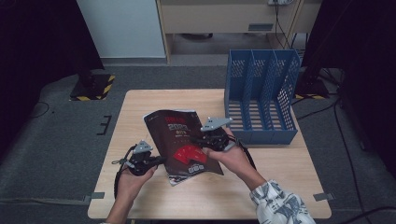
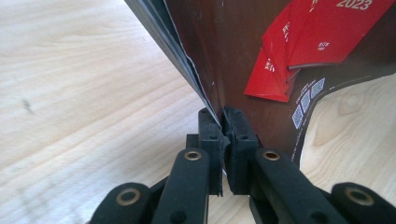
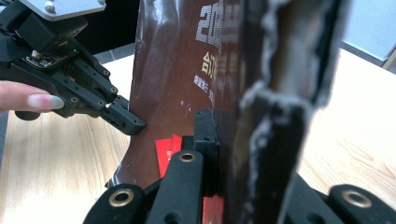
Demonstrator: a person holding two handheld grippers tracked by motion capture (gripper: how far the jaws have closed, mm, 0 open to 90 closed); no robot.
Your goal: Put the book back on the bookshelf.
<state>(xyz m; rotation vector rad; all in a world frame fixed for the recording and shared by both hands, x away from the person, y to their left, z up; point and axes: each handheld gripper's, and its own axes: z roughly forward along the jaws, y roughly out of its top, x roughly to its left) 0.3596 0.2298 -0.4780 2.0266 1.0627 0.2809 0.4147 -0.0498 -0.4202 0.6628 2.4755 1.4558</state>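
A dark brown magazine [image 1: 180,140] with red graphics and "2023" on its cover is held tilted above the wooden table [image 1: 261,186]. My left gripper [image 1: 161,160] is shut on its left edge; the left gripper view has both pads pinching the pages [image 2: 222,123] beside the cover [image 2: 243,51]. My right gripper [image 1: 198,139] is shut on the opposite edge. In the right gripper view the magazine [image 3: 173,84] rises between my jaws [image 3: 226,135], its near edge blurred and hiding the right jaw. The left gripper [image 3: 133,122] bites the far side there.
A blue three-slot file holder [image 1: 261,98] stands at the table's back right, slots facing up and forward. On the floor left of the table sits a stand base with yellow-black stripes [image 1: 93,86]. A wooden cabinet [image 1: 224,18] is behind.
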